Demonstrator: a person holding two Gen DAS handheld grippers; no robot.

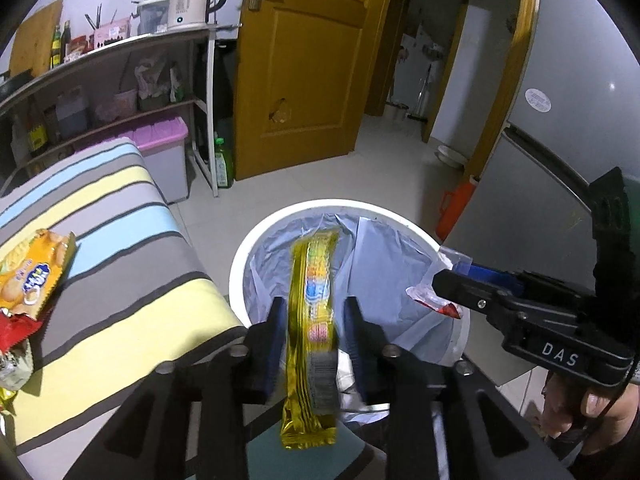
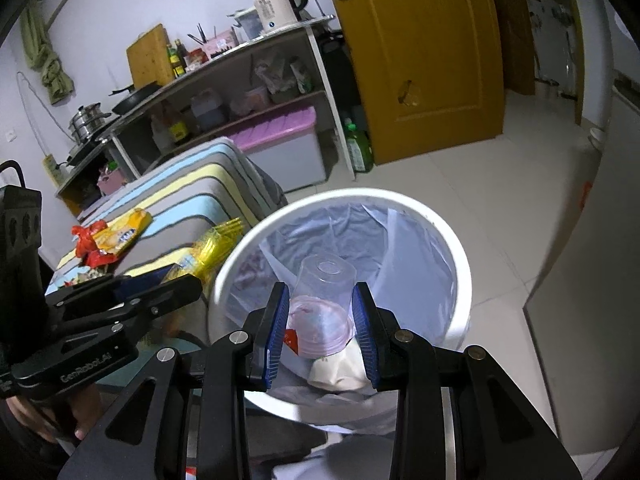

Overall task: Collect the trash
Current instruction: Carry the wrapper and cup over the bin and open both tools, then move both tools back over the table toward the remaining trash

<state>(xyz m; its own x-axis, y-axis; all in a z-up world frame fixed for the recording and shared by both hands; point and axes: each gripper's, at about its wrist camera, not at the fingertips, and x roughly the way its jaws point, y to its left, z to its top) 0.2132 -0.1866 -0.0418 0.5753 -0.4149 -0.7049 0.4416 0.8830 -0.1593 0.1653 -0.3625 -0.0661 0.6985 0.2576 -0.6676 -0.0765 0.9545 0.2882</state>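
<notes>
Crinkled gold foil wrapper [image 1: 310, 332], clear plastic cup [image 2: 324, 304], round white lined bin [image 1: 256, 240]

Foil is gleaming on the gold wrapper [image 1: 310, 320], glossy and creased along its pleated edge. The clear cup [image 2: 326, 304] is showing as thin see-through plastic, smooth and faintly smeared inside. The bin [image 2: 452, 240] is looking like smooth white plastic, lined with a crinkled, filmy bag [image 2: 408, 248]. Striped cloth [image 1: 120, 216] is lying matt and soft. The left gripper [image 1: 314, 332] is showing matt black plastic with ribbed blue pads [image 1: 354, 336]; the door [image 1: 312, 60] is shining as varnished wood.
</notes>
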